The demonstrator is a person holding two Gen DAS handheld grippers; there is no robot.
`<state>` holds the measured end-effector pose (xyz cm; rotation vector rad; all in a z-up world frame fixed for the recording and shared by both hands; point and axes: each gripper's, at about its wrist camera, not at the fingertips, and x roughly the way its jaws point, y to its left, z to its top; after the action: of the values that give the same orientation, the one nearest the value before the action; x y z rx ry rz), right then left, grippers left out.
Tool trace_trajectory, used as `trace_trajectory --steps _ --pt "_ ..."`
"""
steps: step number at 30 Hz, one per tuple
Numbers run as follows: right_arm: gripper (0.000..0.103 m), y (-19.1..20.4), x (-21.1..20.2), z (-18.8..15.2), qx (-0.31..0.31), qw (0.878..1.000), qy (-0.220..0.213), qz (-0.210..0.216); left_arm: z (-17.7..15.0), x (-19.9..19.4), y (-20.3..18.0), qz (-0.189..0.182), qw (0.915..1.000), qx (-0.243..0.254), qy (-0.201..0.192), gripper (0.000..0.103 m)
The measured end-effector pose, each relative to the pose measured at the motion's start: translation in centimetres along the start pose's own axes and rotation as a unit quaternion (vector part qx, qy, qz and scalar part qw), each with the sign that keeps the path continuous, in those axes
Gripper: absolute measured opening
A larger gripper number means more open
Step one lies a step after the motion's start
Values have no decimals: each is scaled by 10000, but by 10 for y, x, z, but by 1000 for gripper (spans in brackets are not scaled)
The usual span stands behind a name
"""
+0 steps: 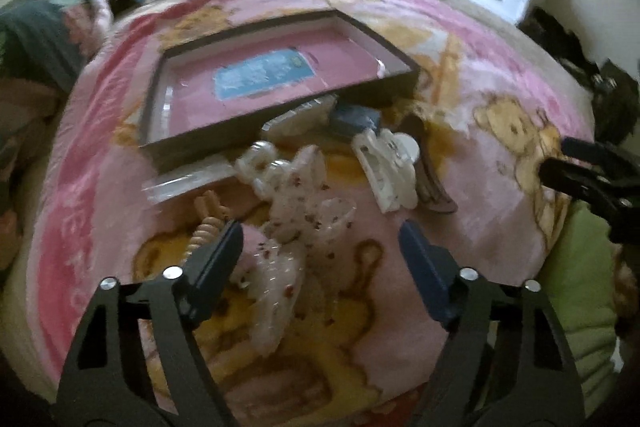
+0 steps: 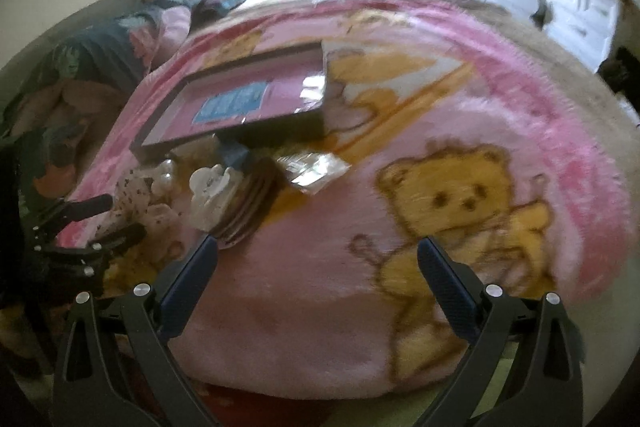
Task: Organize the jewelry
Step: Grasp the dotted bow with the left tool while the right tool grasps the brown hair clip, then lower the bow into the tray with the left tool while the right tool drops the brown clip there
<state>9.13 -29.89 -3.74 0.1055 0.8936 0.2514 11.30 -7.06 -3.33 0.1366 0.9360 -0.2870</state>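
Left gripper (image 1: 320,247) spread wide, holding nothing, hovering above speckled clear hair claw (image 1: 298,211); likely chosen as first pick, because it lies nearest. Right gripper (image 2: 318,259) also released, empty, over bare blanket (image 2: 500,131); probably waiting. Dark tray (image 1: 276,107) with pink floor sits just behind pile, front edge propped on items, so it tilts. White claw clip (image 1: 386,171), brown combs (image 2: 256,203), plastic packet (image 2: 312,169) heaped together; blur hides small pieces; blue object (image 1: 352,119) under tray edge not identifiable.
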Motion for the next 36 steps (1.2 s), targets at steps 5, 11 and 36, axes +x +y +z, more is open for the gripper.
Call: trace_trajectory --steps 5,11,36 --pt "99 13 32 10 -56 9994 253 210 1 18 2 -3 9994 208 264 38" --pt "99 22 68 24 23 9982 523 308 7 13 15 -180 9997 93 112 15" --pt "69 15 99 38 592 9924 869 641 33 -18 92 -122 9953 -819 -505 14"
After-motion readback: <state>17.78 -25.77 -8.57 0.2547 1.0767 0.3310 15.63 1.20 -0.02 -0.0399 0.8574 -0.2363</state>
